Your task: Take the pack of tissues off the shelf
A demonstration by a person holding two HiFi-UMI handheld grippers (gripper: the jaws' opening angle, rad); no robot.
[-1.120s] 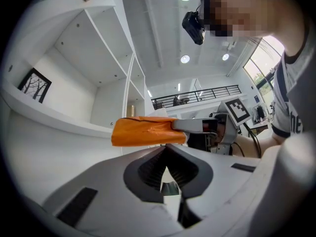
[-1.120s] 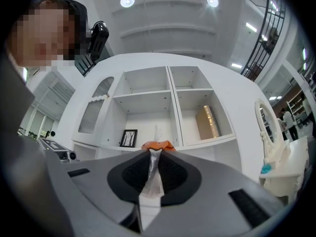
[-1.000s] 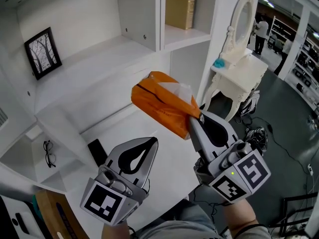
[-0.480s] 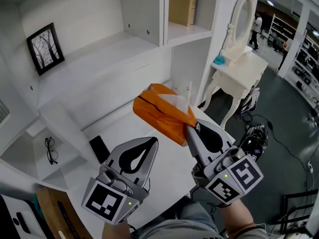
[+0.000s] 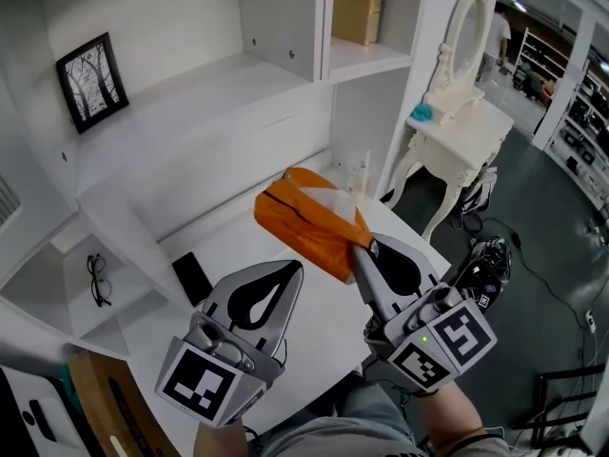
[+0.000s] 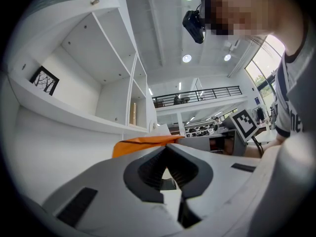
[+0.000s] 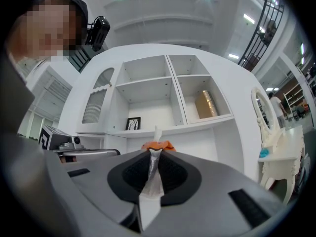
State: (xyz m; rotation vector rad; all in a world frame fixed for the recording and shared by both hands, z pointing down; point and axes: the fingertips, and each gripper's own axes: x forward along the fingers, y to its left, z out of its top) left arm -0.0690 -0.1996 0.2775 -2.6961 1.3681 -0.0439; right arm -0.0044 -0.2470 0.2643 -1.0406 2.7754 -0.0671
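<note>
Pack (image 5: pixel 309 219): orange, white tissue poking from its top; off the shelf (image 5: pixel 190 93), tilted, over the desktop (image 5: pixel 243 246) below.
Right gripper (image 5: pixel 360 248): jaws pinching the pack's near end, wrapper edge between them.
Left gripper (image 5: pixel 290 269): jaws pressed together, nothing between; beside the right one, apart from the pack.
Shelf: frame (image 5: pixel 90 82) standing at its left end.
Desktop: black phone (image 5: pixel 192 277) left of the pack.

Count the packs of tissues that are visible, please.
1. The orange pack of tissues hangs in the right gripper, over the white desktop. More may be hidden beyond the views.
</note>
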